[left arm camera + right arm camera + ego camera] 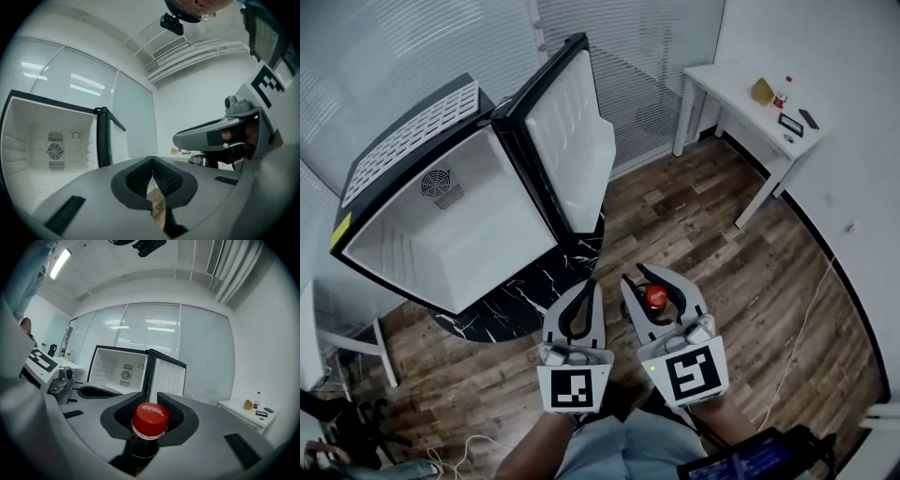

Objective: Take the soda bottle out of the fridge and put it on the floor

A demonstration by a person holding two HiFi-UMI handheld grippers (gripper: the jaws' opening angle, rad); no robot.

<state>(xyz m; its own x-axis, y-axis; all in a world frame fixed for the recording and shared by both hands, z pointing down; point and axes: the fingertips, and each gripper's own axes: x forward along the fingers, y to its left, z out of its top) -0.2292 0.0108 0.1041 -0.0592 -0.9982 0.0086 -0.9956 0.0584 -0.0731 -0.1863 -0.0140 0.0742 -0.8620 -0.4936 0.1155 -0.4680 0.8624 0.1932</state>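
Right gripper (652,279) clamps the soda bottle (654,296) by its neck, out in front of the open fridge (441,216); left gripper (589,286) is closed, empty. Seemingly mid-carry; next, lower it upright onto the floor (722,216)

Looks like an office: blind-covered glass partitions (412,47), wood-plank floor (741,272), white worktop (736,89) against the wall, small fridge (459,234) standing open.

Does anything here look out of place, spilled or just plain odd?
Only the fridge door stands out: it hangs wide open, and what shows of the inside of the fridge is bare. The soda bottle sits cap up in the right gripper, clamped at its neck. No spill or damage shows.
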